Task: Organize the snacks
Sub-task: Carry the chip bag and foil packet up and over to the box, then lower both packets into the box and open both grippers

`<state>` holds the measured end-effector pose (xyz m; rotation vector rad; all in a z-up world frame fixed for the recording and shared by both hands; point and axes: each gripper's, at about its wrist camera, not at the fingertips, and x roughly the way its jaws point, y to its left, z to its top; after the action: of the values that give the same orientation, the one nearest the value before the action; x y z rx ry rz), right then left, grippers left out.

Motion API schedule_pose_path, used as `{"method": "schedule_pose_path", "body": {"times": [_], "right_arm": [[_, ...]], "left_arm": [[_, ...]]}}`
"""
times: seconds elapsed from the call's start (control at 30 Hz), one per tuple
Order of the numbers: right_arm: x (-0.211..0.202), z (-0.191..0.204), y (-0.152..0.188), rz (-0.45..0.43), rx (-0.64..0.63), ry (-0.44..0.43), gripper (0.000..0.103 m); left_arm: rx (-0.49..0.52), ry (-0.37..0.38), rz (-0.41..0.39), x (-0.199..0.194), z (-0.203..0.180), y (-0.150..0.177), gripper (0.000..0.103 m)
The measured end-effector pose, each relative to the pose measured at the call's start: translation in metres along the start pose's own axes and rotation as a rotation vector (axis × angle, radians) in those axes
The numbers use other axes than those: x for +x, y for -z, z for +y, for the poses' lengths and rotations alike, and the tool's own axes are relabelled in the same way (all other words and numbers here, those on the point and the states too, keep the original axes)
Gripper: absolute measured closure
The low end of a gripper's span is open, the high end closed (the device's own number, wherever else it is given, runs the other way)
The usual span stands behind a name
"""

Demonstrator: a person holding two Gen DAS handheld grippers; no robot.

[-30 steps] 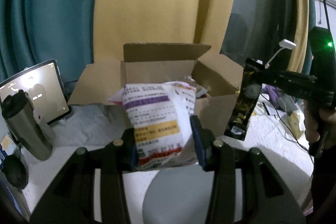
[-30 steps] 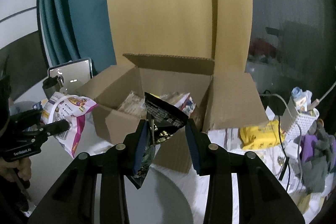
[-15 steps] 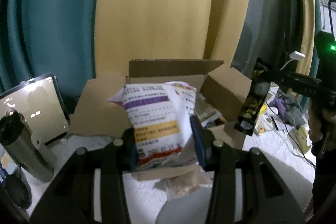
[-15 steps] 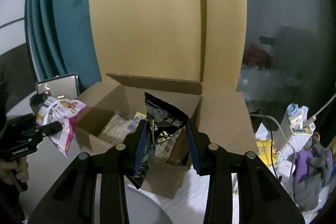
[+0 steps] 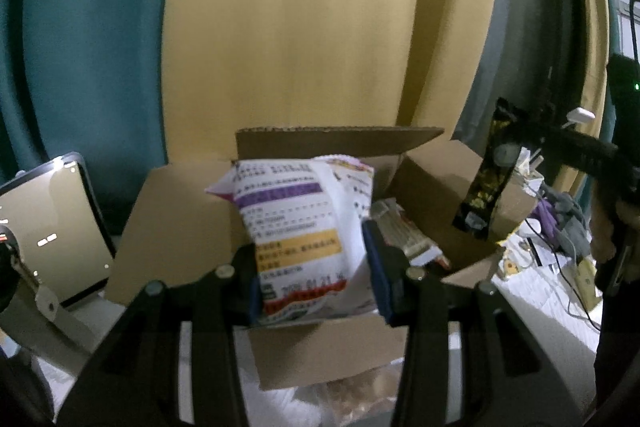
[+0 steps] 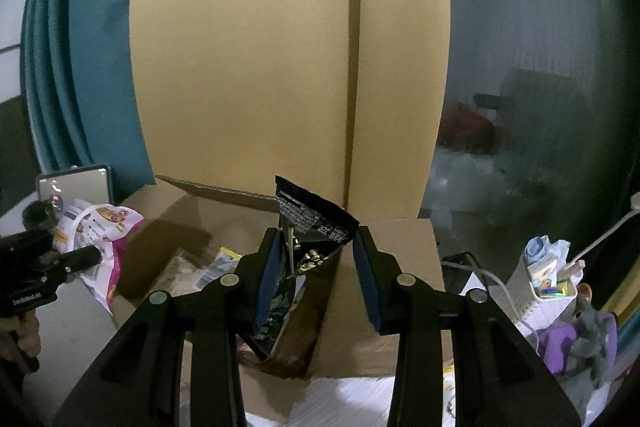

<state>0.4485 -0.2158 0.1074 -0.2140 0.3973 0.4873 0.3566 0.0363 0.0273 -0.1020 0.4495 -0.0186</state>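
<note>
My left gripper (image 5: 314, 275) is shut on a white snack bag (image 5: 304, 223) with purple and orange labels, held over the near wall of an open cardboard box (image 5: 180, 227). My right gripper (image 6: 316, 279) is shut on a black snack bag (image 6: 308, 239) with gold print, held over the same box (image 6: 400, 259). The black bag (image 5: 484, 187) and right gripper (image 5: 560, 143) show at the right of the left wrist view, above the box's right flap. The white bag (image 6: 98, 235) shows at the left of the right wrist view. Other snack packets (image 5: 404, 235) lie inside the box.
A tablet (image 5: 48, 227) leans at the left beside a metal flask (image 5: 24, 291). A white basket (image 6: 548, 283) with small items, cables and purple cloth (image 6: 568, 339) sit at the right. A tall yellow board and teal curtain stand behind the box.
Both grippers have moved forward and up over the box with their bags still held. The box interior now lies beneath them.
</note>
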Motion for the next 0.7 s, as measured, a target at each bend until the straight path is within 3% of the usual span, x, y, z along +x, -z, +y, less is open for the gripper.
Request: {"method": "schedule_pose_path", "body": {"times": [0.4, 0.7], "right_arm": [[0.066, -0.005, 0.018, 0.093, -0.019, 0.011, 0.063], [0.111, 0.005, 0.019, 0.145, -0.02, 0.03, 0.063]], "left_arm": [[-0.018, 0.0, 0.045, 0.056, 0.01, -0.012, 0.059], [-0.085, -0.004, 0.1, 0.087, 0.02, -0.013, 0.057]]}}
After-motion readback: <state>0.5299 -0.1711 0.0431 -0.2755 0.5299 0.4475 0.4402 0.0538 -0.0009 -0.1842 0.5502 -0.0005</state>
